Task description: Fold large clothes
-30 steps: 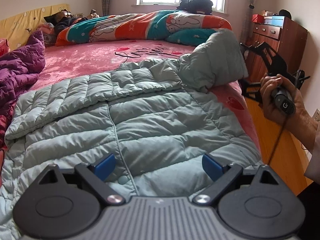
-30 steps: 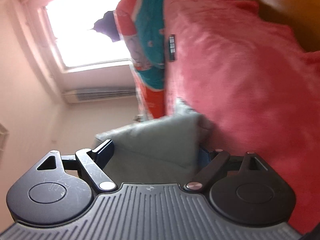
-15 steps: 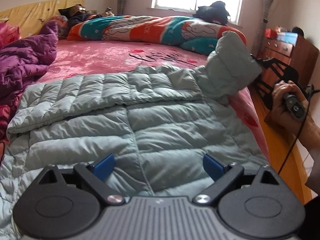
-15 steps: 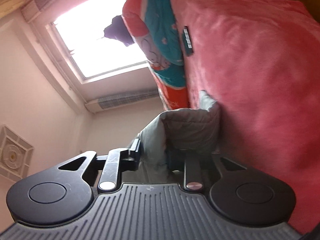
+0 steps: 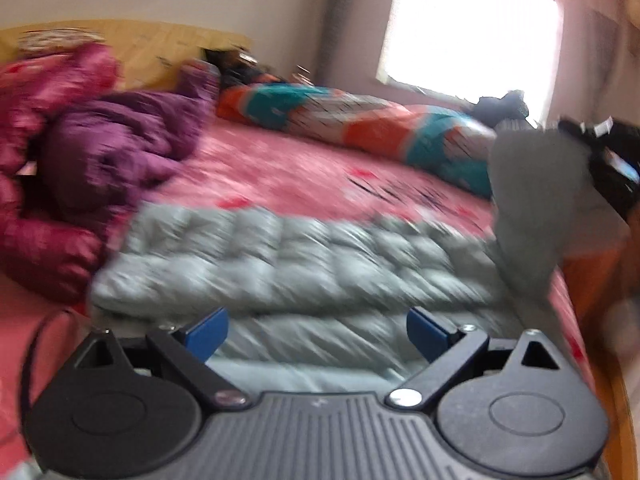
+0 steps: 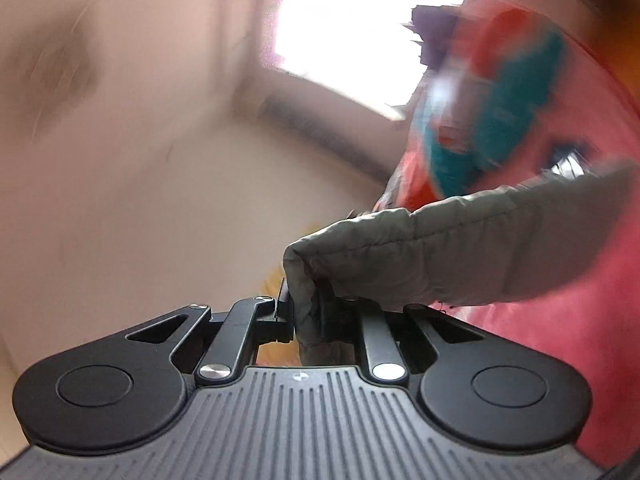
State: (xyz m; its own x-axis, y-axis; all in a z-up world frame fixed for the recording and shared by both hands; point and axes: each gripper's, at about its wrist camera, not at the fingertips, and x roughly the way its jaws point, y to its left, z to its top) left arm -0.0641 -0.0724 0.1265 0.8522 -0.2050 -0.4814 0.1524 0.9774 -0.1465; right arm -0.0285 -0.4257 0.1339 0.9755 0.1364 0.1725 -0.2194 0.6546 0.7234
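A pale grey-green down jacket (image 5: pixel 300 256) lies spread on the pink bed (image 5: pixel 300 176), one sleeve folded across its body. My left gripper (image 5: pixel 316 334) hovers open over the jacket's near part, with nothing between its blue pads (image 5: pixel 204 334). At the right, the other sleeve (image 5: pixel 536 192) is raised off the bed, with my right gripper (image 5: pixel 608 160) at its top. In the right wrist view the jaws of my right gripper (image 6: pixel 306 312) are closing tight on the sleeve's cuff (image 6: pixel 304 280), which hangs from them. Both views are blurred.
A purple jacket (image 5: pixel 120 160) and a magenta quilted coat (image 5: pixel 40 232) are heaped at the bed's left side. A rolled orange and teal duvet (image 5: pixel 360 128) lies along the far side under the window (image 5: pixel 472 32). Orange floor (image 5: pixel 592 280) shows past the bed's right edge.
My right gripper went from wide open to shut on the sleeve's cuff, then rolled and rose with it. My left gripper swung left across the jacket and stayed open.
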